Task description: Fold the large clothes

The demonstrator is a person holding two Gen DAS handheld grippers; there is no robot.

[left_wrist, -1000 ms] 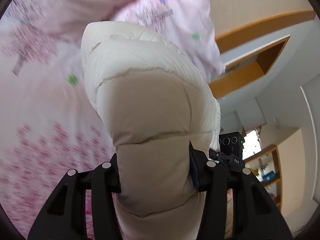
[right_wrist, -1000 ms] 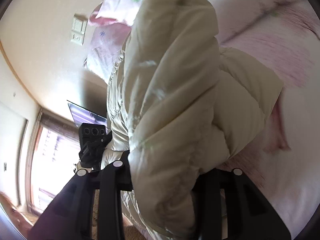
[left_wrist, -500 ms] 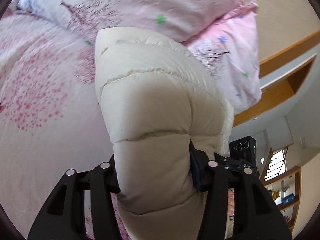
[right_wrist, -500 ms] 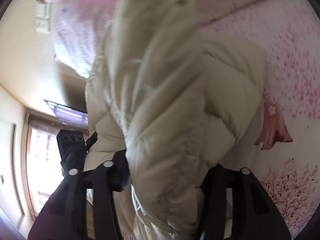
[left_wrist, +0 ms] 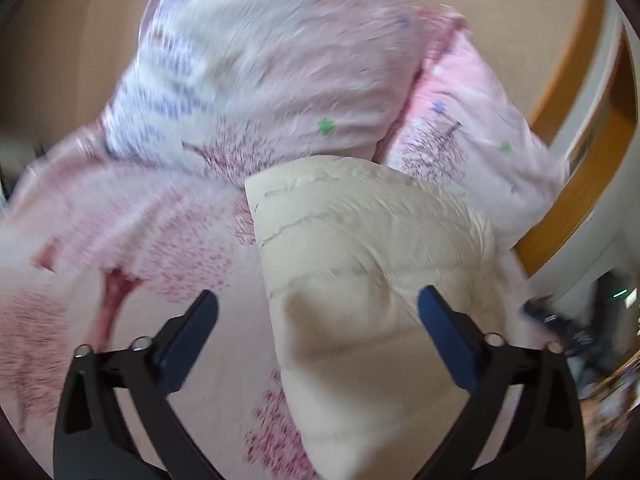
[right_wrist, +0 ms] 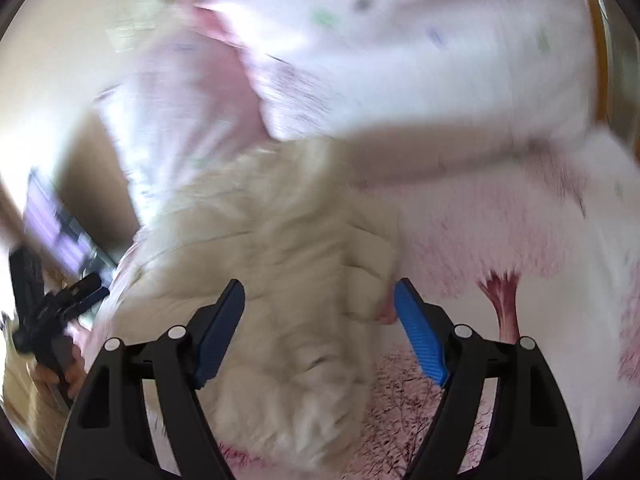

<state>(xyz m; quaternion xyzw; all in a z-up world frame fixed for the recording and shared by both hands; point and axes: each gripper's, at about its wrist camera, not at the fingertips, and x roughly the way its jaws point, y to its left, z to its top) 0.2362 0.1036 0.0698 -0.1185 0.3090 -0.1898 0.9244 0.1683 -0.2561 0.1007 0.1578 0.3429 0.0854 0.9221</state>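
Observation:
A cream puffer jacket (left_wrist: 360, 240) lies bunched on the pink floral bed cover (left_wrist: 120, 280). My left gripper (left_wrist: 316, 320) is over its near end. Its jaws are opening wide, with the jacket between them. The left pad stands well clear of the fabric, and the right pad is in front of it without pinching. In the blurred right wrist view the jacket (right_wrist: 280, 248) also sits between the opening jaws of my right gripper (right_wrist: 320, 320), whose pads do not squeeze it. At that view's far left a hand holds the left gripper (right_wrist: 52, 304).
Two pink floral pillows (left_wrist: 280, 60) (left_wrist: 480, 120) lean against the wall just beyond the jacket. A wooden trim (left_wrist: 580, 200) runs along the right. The right wrist view shows the pillows (right_wrist: 400, 60) and a dark screen (right_wrist: 52, 220) at left.
Both grippers were shut on the lifted jacket and have opened wide. The jacket has dropped onto the bed cover. Both views have swung towards the pillows.

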